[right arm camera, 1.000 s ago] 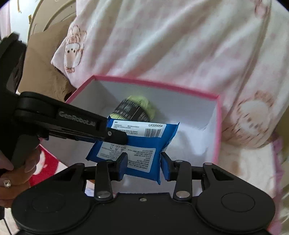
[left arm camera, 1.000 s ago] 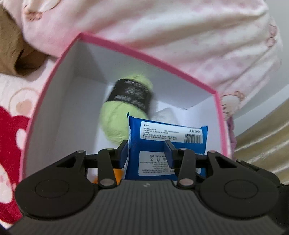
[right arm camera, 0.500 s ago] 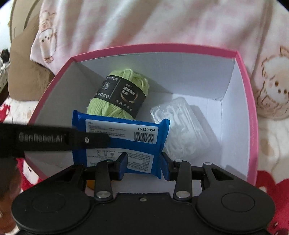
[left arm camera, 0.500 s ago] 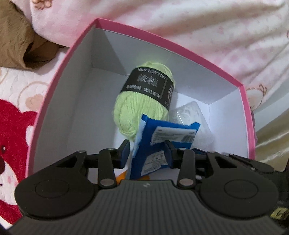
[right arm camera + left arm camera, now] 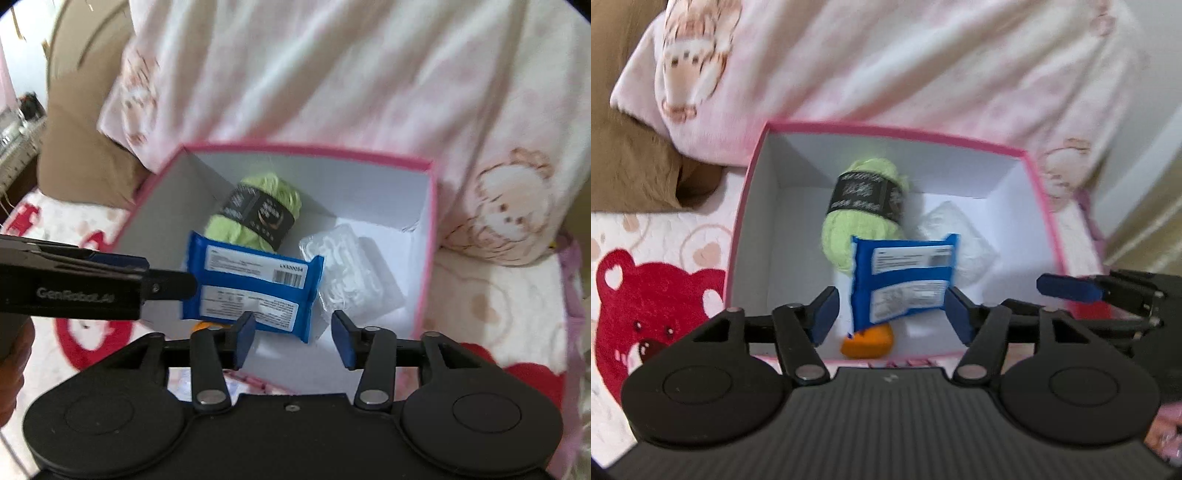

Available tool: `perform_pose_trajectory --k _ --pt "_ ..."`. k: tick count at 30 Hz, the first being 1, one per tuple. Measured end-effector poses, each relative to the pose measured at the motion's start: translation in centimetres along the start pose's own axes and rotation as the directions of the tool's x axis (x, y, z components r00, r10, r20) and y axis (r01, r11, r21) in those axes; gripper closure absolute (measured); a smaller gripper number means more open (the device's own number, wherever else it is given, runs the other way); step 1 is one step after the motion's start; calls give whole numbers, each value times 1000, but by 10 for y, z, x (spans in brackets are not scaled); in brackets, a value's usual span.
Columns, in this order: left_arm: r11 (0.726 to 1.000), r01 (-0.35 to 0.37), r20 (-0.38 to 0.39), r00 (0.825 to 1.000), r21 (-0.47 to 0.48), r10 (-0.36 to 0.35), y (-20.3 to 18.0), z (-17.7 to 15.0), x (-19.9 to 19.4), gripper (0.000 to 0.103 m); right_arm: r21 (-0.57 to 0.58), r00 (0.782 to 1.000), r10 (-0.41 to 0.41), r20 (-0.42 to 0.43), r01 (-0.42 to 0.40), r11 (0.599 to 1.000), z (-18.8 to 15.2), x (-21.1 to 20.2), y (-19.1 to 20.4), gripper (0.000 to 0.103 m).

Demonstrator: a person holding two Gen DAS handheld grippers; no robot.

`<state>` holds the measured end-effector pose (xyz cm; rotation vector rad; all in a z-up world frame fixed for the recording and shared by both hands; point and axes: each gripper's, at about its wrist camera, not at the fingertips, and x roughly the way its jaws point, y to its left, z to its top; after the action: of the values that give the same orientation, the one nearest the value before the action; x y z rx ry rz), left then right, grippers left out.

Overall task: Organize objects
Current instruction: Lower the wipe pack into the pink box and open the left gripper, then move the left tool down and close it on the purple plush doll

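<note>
Left wrist view: my left gripper [image 5: 890, 310] jaws are opening, clear of the blue wipes pack [image 5: 905, 280] standing in the pink box [image 5: 1039, 192]. Judged light, soft, slippery; grip its sealed edge.

Right wrist view: right gripper [image 5: 293, 339] jaws opening, empty. Green yarn [image 5: 258, 210] and clear plastic case [image 5: 351, 277] crowd the pack.

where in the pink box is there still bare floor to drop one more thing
Bare floor runs along the left wall of the pink box, beside the green yarn ball. The middle and right are crowded: blue packet, orange item under it, clear plastic case filling the right side.
</note>
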<state>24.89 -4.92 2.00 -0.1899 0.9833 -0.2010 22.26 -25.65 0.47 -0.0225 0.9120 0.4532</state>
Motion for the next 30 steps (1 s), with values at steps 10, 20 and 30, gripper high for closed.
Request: perform_pose_trajectory --k 10,20,30 --pt "978 32 -18 999 206 -29 -45 -10 -90 33 -41 998 68 -14 -69 997 5 -89 5 42" --pt "942 45 -84 996 332 -18 -83 -53 -121 27 -107 998 64 23 -61 992 -44 -148 9 39" --pt "946 122 -161 984 301 -76 -89 -96 -113 26 -186 992 121 28 -114 976 -95 -188 -6 33"
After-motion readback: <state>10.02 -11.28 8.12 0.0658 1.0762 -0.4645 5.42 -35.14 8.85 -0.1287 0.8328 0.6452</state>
